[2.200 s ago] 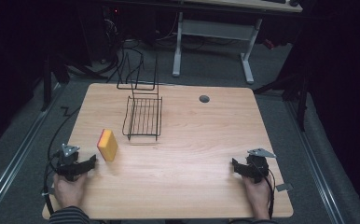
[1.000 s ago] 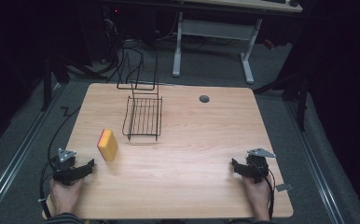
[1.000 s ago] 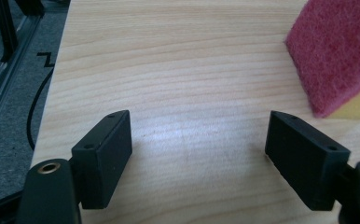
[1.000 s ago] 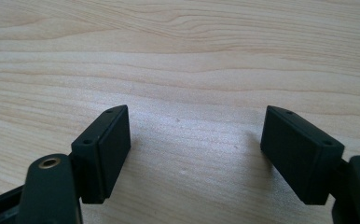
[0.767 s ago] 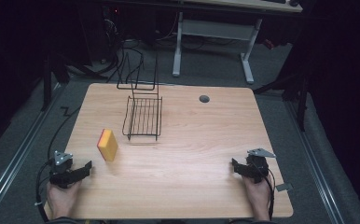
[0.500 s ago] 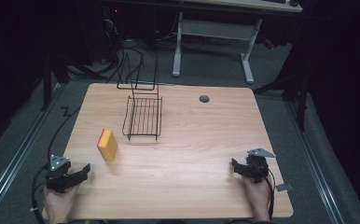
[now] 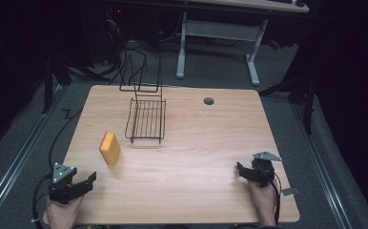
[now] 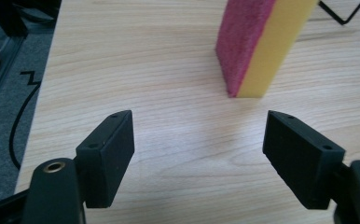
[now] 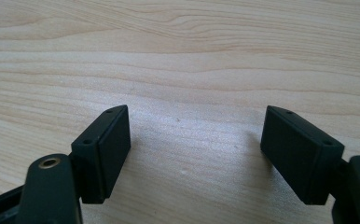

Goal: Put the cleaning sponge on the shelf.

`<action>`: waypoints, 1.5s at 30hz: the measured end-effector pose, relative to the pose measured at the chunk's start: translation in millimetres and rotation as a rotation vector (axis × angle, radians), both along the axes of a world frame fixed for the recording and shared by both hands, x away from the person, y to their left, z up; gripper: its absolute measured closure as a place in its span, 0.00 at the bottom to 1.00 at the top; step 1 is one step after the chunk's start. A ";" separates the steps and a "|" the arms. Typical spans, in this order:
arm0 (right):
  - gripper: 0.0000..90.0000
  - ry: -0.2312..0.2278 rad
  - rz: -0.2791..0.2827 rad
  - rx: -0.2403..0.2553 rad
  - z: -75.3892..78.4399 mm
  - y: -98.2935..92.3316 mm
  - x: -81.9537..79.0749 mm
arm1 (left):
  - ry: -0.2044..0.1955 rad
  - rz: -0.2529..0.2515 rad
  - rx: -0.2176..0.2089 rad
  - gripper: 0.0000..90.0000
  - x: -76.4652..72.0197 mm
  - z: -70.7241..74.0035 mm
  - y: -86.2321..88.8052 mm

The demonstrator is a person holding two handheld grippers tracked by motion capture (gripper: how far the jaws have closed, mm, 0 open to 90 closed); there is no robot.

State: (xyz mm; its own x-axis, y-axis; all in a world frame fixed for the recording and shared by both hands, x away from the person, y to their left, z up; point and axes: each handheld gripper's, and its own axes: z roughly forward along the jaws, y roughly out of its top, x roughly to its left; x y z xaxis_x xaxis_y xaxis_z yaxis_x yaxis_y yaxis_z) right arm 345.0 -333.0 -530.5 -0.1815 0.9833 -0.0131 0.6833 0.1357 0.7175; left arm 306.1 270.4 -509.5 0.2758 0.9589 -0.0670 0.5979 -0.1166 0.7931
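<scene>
High view, both grippers' fingers [image 8: 106, 156] wide, empty

The table [image 7: 196, 143] is evenly lit from above while the room around it is very dark. Both gripper views are bright, with near jaws slightly soft and faint shadows.

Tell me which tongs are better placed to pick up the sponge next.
Left. The left tongs sit open at the table's near-left corner, and the sponge stands on edge just ahead of them. The right tongs, also open, face bare wood far across the table.
</scene>
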 end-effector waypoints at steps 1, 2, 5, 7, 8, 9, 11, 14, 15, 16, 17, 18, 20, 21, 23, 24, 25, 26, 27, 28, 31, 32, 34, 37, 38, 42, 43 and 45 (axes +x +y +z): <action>0.27 0.000 -0.001 0.000 0.0 0.0 0.0 | 0.000 -0.012 0.004 0.28 -0.4 2.1 -4.4; 0.27 0.001 -0.001 0.001 0.0 0.1 0.0 | 0.000 -0.012 0.004 0.28 -0.4 2.1 -4.4; 0.27 -0.001 0.001 0.000 0.0 -0.1 0.1 | -0.002 -0.029 0.008 0.28 0.8 5.5 -11.7; 0.27 -0.001 0.001 0.000 0.0 -0.1 0.0 | -0.001 -0.035 0.010 0.28 1.7 6.6 -14.2; 0.27 -0.001 0.001 0.000 0.0 -0.1 0.0 | -0.001 -0.039 0.012 0.28 2.5 7.2 -15.7; 0.27 -0.002 0.002 -0.001 -0.1 -0.2 0.1 | 0.001 -0.043 0.013 0.28 3.5 8.0 -17.9; 0.27 -0.001 0.001 0.000 0.0 -0.1 0.0 | 0.002 -0.051 0.013 0.28 6.3 9.8 -22.6; 0.27 -0.001 0.001 0.000 0.0 -0.1 0.0 | 0.004 -0.060 0.012 0.27 10.3 12.5 -28.6; 0.27 -0.001 0.001 0.000 0.0 -0.1 0.0 | 0.003 -0.064 0.011 0.27 11.8 13.4 -30.5; 0.27 -0.002 0.002 -0.001 -0.1 -0.2 0.1 | 0.005 -0.067 0.012 0.27 12.8 14.3 -31.9; 0.27 -0.001 0.001 0.000 0.0 -0.1 0.1 | 0.004 -0.072 0.013 0.27 14.8 15.6 -34.0; 0.27 -0.001 0.001 0.000 0.0 -0.1 0.0 | 0.006 -0.075 0.016 0.27 16.5 16.8 -35.9; 0.27 -0.002 0.002 -0.001 -0.1 -0.2 0.1 | 0.004 -0.080 0.023 0.27 19.3 18.7 -39.0; 0.27 -0.002 0.002 -0.001 -0.1 -0.3 0.1 | 0.004 -0.083 0.026 0.27 20.9 19.8 -40.3; 0.27 -0.002 0.002 -0.001 -0.1 -0.2 0.0 | 0.003 -0.081 0.031 0.28 23.9 21.9 -43.1; 0.27 -0.002 0.002 -0.001 -0.1 -0.3 0.0 | 0.001 -0.079 0.034 0.28 25.4 22.8 -44.5; 0.27 -0.001 0.001 -0.001 -0.1 -0.2 -0.1 | -0.004 -0.079 0.039 0.29 28.3 24.7 -47.0; 0.27 -0.001 0.001 -0.001 -0.1 -0.2 -0.1 | -0.004 -0.079 0.039 0.29 28.3 24.7 -47.0; 0.27 -0.002 0.003 -0.001 -0.1 -0.3 0.0 | -0.001 -0.078 0.044 0.29 31.1 25.9 -49.2; 0.27 -0.002 0.003 -0.001 -0.1 -0.3 0.0 | -0.001 -0.078 0.044 0.29 31.1 25.9 -49.2; 0.27 -0.001 0.001 -0.001 -0.1 -0.2 -0.1 | 0.002 -0.075 0.056 0.30 35.4 27.1 -52.9; 0.27 -0.001 0.001 -0.001 -0.1 -0.2 -0.1 | 0.005 -0.075 0.057 0.30 37.1 27.4 -53.9; 0.27 -0.001 0.001 -0.001 -0.1 -0.2 -0.1 | 0.008 -0.073 0.054 0.30 40.6 27.6 -55.9; 0.27 -0.001 0.001 -0.001 -0.1 -0.2 -0.1 | 0.011 -0.074 0.053 0.31 45.4 27.9 -59.0; 0.27 -0.001 0.002 -0.001 -0.1 -0.2 0.0 | 0.017 -0.073 0.054 0.32 48.5 28.2 -60.9; 0.27 0.000 0.000 0.000 -0.1 -0.2 -0.1 | 0.018 -0.060 0.051 0.33 52.8 27.8 -63.9; 0.27 0.000 0.000 0.000 -0.1 -0.2 -0.1 | 0.017 -0.055 0.050 0.33 54.2 27.4 -64.6; 0.27 0.000 0.000 -0.001 -0.1 -0.2 -0.1 | 0.023 -0.050 0.051 0.33 56.4 26.8 -65.2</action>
State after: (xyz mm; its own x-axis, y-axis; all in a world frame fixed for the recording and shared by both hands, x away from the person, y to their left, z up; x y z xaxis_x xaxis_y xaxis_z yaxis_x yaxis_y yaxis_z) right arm 344.8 -333.1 -530.6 -0.1819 0.9832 -0.0137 0.6830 0.1364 0.7176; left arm 362.5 205.2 -482.7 0.3226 0.9462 -0.0251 0.6083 -0.1870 0.7714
